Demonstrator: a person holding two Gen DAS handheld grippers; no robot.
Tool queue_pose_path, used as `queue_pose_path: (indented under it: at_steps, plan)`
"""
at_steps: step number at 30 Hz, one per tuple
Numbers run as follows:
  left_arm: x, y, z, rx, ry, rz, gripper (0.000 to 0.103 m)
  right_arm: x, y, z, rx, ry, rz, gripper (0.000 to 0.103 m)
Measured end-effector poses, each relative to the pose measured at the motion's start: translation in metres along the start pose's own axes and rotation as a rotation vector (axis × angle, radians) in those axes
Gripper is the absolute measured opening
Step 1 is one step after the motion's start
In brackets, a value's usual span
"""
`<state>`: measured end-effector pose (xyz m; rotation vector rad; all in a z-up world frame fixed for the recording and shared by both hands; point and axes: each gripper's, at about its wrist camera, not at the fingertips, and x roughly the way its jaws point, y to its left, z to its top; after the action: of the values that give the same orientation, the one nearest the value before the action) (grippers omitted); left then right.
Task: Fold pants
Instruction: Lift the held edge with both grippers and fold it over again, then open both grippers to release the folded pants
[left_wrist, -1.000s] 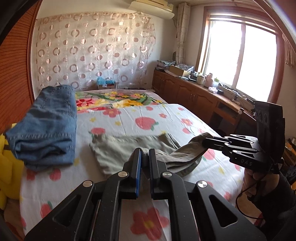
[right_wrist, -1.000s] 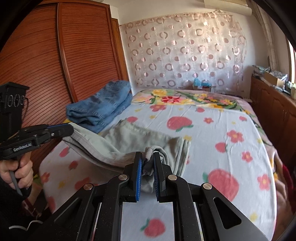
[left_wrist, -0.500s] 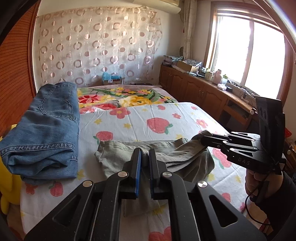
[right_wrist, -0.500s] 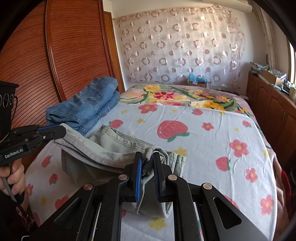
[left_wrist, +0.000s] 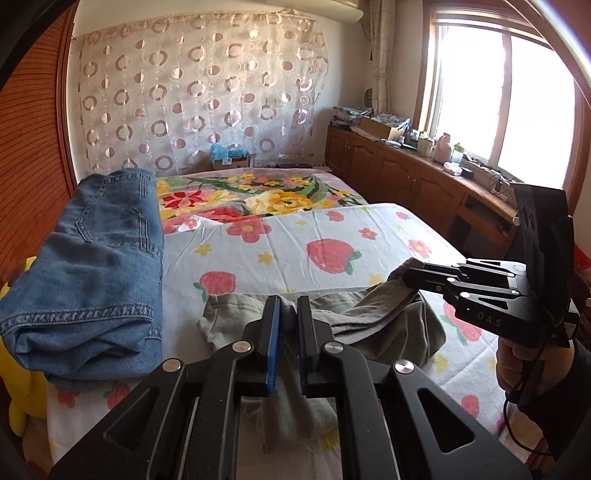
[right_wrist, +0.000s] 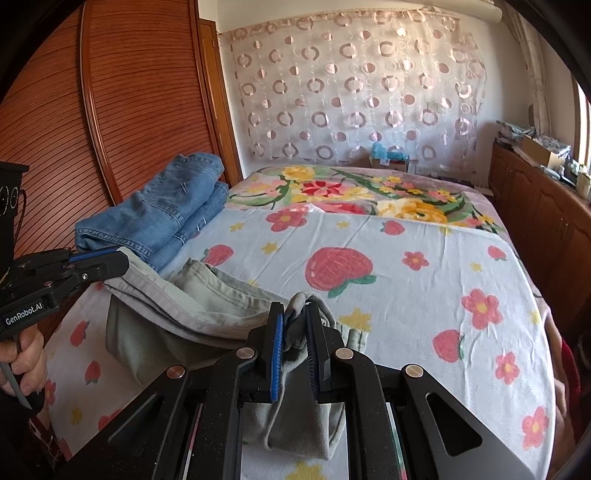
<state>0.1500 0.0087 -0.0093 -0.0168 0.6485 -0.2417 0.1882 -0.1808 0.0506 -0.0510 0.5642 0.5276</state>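
Far left on the bed (left_wrist: 332, 229) sit folded jeans (left_wrist: 92, 266), untouched. Since a second ago both claws have drawn the grey-green pants (left_wrist: 391, 325) nearer the bed's near edge and lower, so the lifted fold now drapes partly over that edge; laying it down looks close. The left gripper (left_wrist: 287, 332) pinches one bunched end, the right gripper (right_wrist: 295, 343) the other. The pants' long axis runs left to right between them, along the near edge.
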Motion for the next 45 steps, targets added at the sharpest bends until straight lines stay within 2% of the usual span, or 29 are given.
queue_pose_path:
  at_steps: [10,13,16,18,20,22,24,27,31,34,45]
  plan:
    - [0.003,0.001,-0.005,-0.004,0.010,0.001,0.009,0.002,-0.001,0.003,-0.010,0.022,-0.013,0.012]
    - [0.003,0.001,-0.006,0.000,0.001,0.009,0.015,0.004,-0.001,0.006,-0.015,0.026,-0.021,0.012]
    - [0.001,0.003,-0.006,0.004,-0.015,0.028,0.030,0.008,-0.003,0.007,-0.016,0.033,-0.028,0.012]
    - [0.001,0.004,-0.009,0.004,-0.012,0.005,0.053,0.010,-0.004,0.007,-0.016,0.038,-0.027,0.012]
    - [0.003,0.004,-0.013,0.010,0.008,-0.007,0.067,0.009,-0.004,0.007,-0.017,0.035,-0.029,0.012]
    - [0.003,0.003,-0.018,0.007,0.012,-0.013,0.075,0.010,-0.003,0.008,-0.018,0.032,-0.031,0.012]
    - [0.005,0.003,-0.025,0.001,0.027,-0.020,0.075,0.009,-0.002,0.009,-0.022,0.026,-0.026,0.012]
    - [0.006,0.002,-0.032,0.007,0.054,-0.017,0.075,0.006,-0.003,0.012,-0.027,0.014,-0.047,0.020]
    - [0.008,0.004,-0.044,0.001,0.087,-0.008,0.075,-0.006,-0.011,0.011,-0.014,-0.008,-0.062,0.041]
    - [0.007,0.006,-0.053,-0.013,0.112,-0.014,0.075,-0.017,-0.017,0.004,-0.002,-0.009,-0.056,0.042]
    - [0.001,0.007,-0.080,-0.010,0.157,-0.028,0.074,-0.033,-0.022,-0.044,0.001,0.119,0.030,0.042]
